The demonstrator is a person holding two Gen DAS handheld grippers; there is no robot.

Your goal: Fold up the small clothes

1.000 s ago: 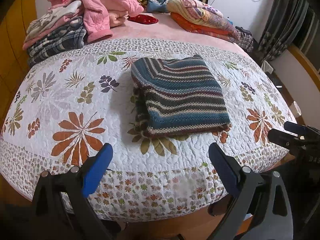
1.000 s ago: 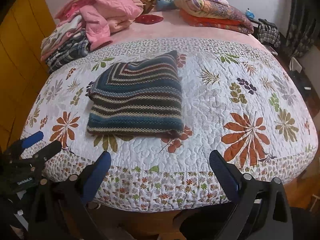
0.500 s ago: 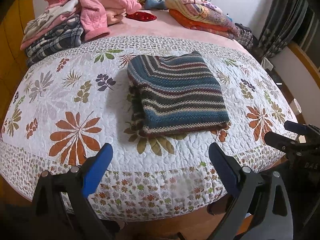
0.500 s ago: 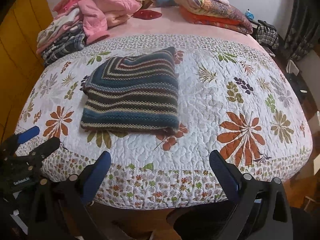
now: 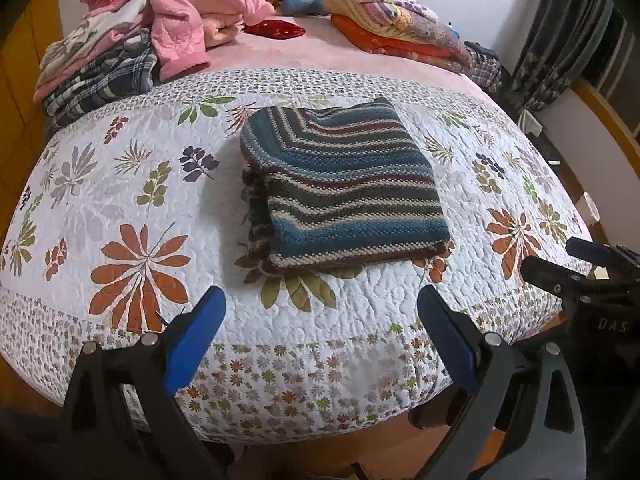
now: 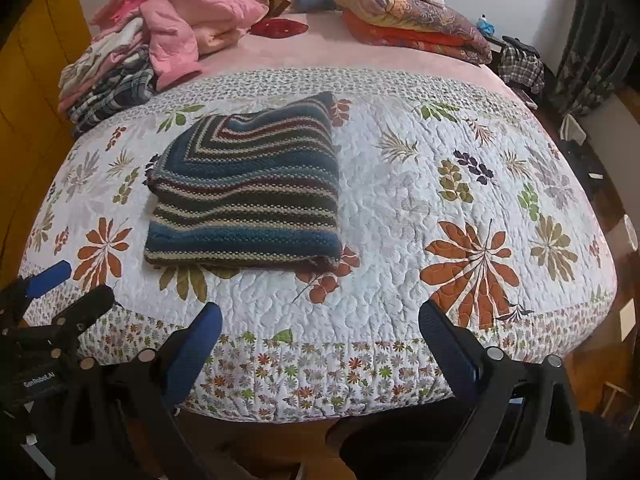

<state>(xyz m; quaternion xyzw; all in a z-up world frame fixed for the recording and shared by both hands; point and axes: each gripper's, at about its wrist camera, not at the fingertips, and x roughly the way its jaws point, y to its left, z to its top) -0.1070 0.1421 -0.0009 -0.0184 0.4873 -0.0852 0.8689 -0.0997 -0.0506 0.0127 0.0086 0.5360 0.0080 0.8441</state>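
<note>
Sweater (image 5: 340,184) on quilt (image 5: 120,184), approx. ctr

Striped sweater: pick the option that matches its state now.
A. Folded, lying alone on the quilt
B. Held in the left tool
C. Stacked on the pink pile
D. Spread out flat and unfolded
A: the striped sweater lies folded on the quilt, with both tools open and clear of it.

Striped knit sweater (image 5: 340,188) (image 6: 248,188), folded into a flat, roughly square stack. Blue, dark green, maroon and cream bands; chevron pattern toward far edge. Lying flat on floral quilt (image 5: 120,184) (image 6: 420,200), near front edge of bed. Layered edges visible on left side in left wrist view. Untouched, nothing resting on top.
</note>
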